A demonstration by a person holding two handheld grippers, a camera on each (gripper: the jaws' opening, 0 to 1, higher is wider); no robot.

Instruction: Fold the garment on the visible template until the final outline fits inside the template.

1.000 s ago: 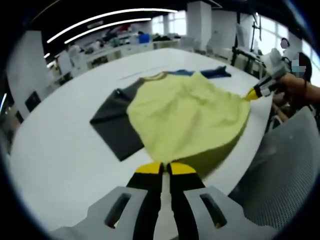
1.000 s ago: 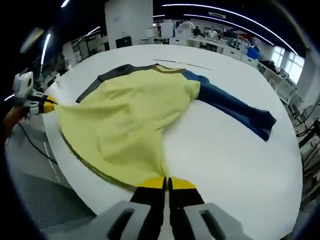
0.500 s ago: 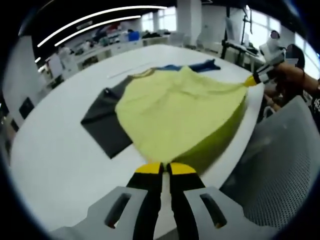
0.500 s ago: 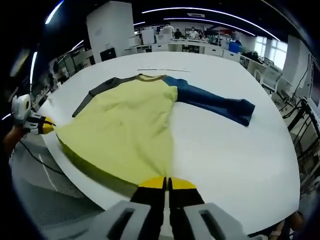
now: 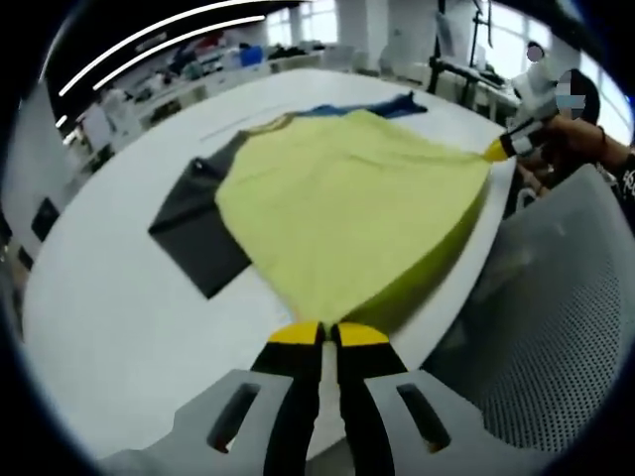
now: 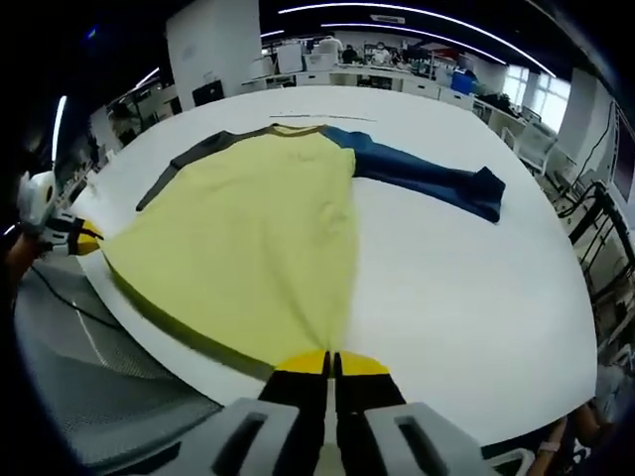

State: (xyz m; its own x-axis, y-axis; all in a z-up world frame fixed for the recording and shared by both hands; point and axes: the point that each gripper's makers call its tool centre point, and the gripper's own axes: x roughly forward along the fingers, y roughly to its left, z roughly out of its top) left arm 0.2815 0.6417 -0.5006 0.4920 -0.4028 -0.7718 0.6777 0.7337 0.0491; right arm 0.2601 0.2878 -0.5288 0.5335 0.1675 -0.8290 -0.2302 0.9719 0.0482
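A long-sleeved shirt lies on the white table (image 5: pixel 109 327), its yellow body (image 5: pixel 347 208) stretched flat. One sleeve is grey (image 5: pixel 193 233) and the other blue (image 5: pixel 372 104). My left gripper (image 5: pixel 325 333) is shut on one hem corner at the table's near edge. My right gripper (image 5: pixel 499 149), held by a hand, pinches the other hem corner. In the right gripper view the yellow body (image 6: pixel 248 228) runs from my right gripper (image 6: pixel 332 363), shut on the hem, to the left gripper (image 6: pixel 79 238). The grey sleeve (image 6: pixel 184 159) and blue sleeve (image 6: pixel 427 177) spread at the far end.
A grey mesh chair (image 5: pixel 556 327) stands close beside the table edge under the hem. The wide white table (image 6: pixel 476 297) extends to the right of the shirt. A thin strip (image 6: pixel 322 117) lies on the table beyond the collar. Office desks fill the background.
Both grippers have drawn the hem back toward the table edge. The yellow body now lies flatter and tauter, with the earlier folds smoothed out. The blue sleeve lies straighter.
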